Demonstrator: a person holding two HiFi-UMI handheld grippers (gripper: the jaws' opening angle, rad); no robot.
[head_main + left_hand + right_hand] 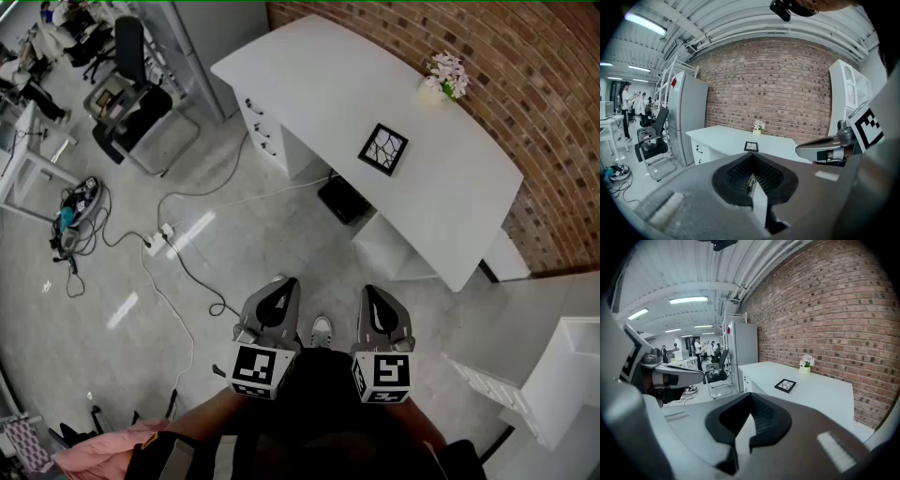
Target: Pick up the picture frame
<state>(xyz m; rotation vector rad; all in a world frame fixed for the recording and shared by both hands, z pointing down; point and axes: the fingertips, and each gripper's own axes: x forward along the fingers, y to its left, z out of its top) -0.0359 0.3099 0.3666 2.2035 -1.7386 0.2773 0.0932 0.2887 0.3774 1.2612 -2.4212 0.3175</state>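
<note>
Black frame [383,149] flat on white table [319,84], mid-table, nothing touching it. Flower pot [444,79] farther along table by brick wall [525,112], apart from frame. Both grippers well short of table, side by side over grey floor [234,234], close to person's body. Left gripper [278,292]: jaws fully together, nothing between. Right gripper [377,298]: jaws likewise closed, empty. Office chair [131,103] far left.
</note>
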